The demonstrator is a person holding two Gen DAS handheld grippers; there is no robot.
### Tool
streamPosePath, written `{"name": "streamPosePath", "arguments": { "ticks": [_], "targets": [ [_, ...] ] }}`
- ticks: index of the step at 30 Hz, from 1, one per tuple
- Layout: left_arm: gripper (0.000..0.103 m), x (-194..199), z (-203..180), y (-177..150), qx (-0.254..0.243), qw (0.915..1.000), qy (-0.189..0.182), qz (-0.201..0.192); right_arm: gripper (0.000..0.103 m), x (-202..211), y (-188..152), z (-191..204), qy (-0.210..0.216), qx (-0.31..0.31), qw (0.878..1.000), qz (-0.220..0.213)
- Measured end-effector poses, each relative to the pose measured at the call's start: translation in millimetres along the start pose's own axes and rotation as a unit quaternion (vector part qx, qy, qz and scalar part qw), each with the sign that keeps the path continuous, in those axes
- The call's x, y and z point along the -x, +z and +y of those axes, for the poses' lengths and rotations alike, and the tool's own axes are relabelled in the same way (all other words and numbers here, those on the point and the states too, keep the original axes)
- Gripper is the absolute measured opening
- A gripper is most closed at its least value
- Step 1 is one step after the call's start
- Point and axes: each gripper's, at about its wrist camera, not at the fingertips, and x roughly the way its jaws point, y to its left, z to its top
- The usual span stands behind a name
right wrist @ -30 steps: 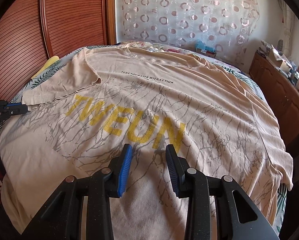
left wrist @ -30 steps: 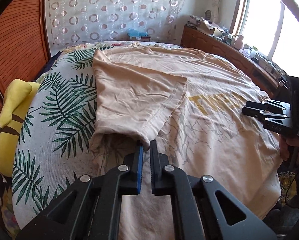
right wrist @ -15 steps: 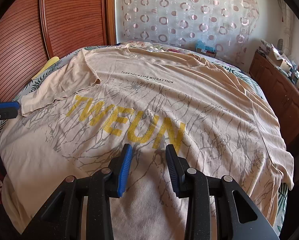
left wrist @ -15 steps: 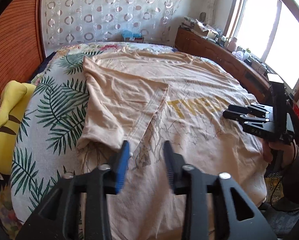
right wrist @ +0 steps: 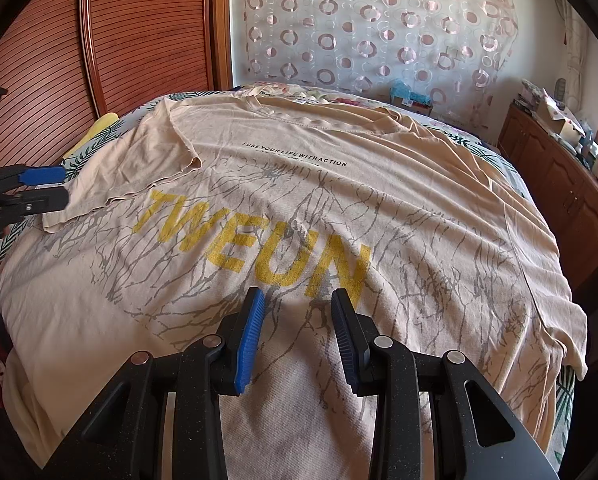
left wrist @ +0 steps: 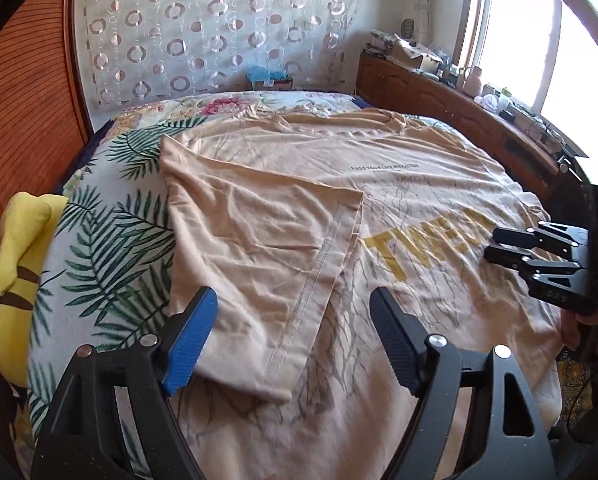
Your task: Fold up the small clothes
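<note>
On the bed [left wrist: 99, 208], our left claw [left wrist: 295, 340] had just opened, releasing the folded sleeve [left wrist: 259, 248]; our right claw [right wrist: 297, 332] hung parted, empty; smoothing seemed wise.

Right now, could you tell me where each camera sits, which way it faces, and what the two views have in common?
Left wrist: rides the left tongs, looking down across the folded sleeve of the T-shirt; its own open fingers show, the right tongs at the picture's right edge.
Right wrist: rides the right tongs, facing the yellow lettering; the left tongs enter at the picture's left.
Shared: T-shirt, sleeve, lettering, circle curtain, each other's tongs.
</note>
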Motion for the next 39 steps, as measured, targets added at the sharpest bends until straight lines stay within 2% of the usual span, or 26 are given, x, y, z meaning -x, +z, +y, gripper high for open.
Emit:
{"name": "streamPosePath", "arguments": {
  "ticks": [6,14,18,20,22,27,32,39],
  "targets": [
    [0.079,-26.2,-4.2,1.3,-0.005,0.9997,0.006,0.025,0.036,0.4,-0.3,0.4,0.0,0.0,1.0,0.0],
    [0.079,-31.0,-13.3,-0.7,-0.031,0.9988,0.03,0.024,0.036,14.5,-2.4,-15.0,-0.011,-0.021,0.999,-0.022],
    [0.079,-31.1,-14.9,-1.1,-0.033,0.9986,0.034,0.023,0.036,32.1,-8.3,-58.0,-0.042,-0.059,0.997,-0.033],
    [0.079,-30.6,-14.6,-1.0,-0.029,0.9989,0.032,0.021,0.036,40.8,-12.6,-90.6,-0.074,-0.079,0.994,-0.033],
    [0.079,-29.4,-13.2,-1.4,-0.024,0.9992,0.028,0.018,0.036,46.3,-18.5,-120.2,-0.108,-0.092,0.99,-0.025],
    [0.079,-28.3,-11.1,-1.7,-0.017,0.9995,0.023,0.014,0.036,52.2,-37.3,-184.2,-0.16,-0.128,0.979,0.001],
    [0.079,-22.3,-10.1,-2.9,-0.016,0.9996,0.023,-0.001,0.036,48.5,-48.5,-222.9,-0.142,-0.177,0.974,0.013],
    [0.079,-12.1,-12.5,-5.0,-0.016,0.9992,0.024,-0.028,0.036,32.2,-43.6,-248.3,-0.101,-0.202,0.974,0.02]
  ]
}}
